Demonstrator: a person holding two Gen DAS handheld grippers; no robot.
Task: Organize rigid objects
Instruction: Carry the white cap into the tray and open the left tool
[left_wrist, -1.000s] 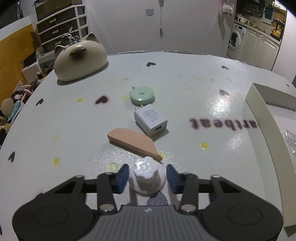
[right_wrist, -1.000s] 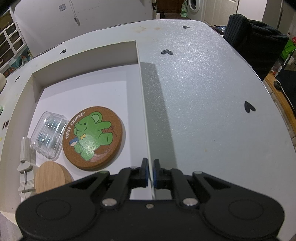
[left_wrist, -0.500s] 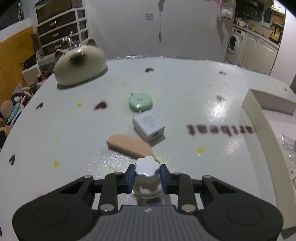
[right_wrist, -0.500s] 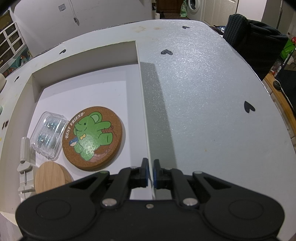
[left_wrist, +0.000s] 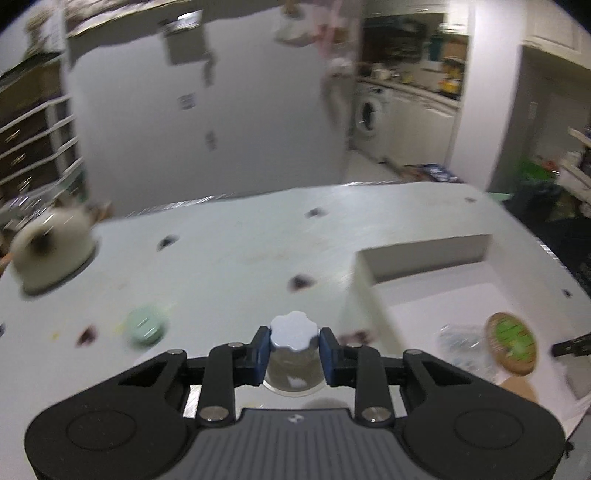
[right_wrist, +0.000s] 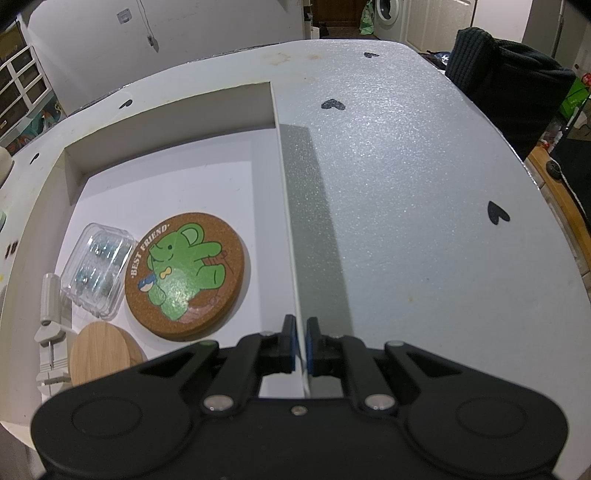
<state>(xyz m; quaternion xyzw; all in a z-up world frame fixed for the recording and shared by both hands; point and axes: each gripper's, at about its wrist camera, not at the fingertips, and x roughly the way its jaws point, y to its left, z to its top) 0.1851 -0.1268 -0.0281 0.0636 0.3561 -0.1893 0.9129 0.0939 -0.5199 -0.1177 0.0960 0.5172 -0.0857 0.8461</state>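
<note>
Pale grey table (right_wrist: 406, 184), glittery, dotted with small black hearts (right_wrist: 498, 213). White box (right_wrist: 288, 221) with off-white walls. Inside, a brown cork coaster (right_wrist: 186, 275) printed with a green elephant and white "BEST FRIEND" lettering – a blue-and-white ball and a yellow bow on it too. Left of that, a clear plastic case (right_wrist: 96, 270) with bluish contents; nearer, a light wood disc (right_wrist: 103, 352). Black left gripper (left_wrist: 293, 349) with blue pads, clamped on a small jar (left_wrist: 293, 360) – white scalloped cap, greyish clear body. Mint-green round thing (left_wrist: 146, 326) at left, blurred. Cream cat-shaped piece (left_wrist: 51, 247) with a dark face patch, far left. Black right gripper (right_wrist: 300, 345), blue pads
</note>
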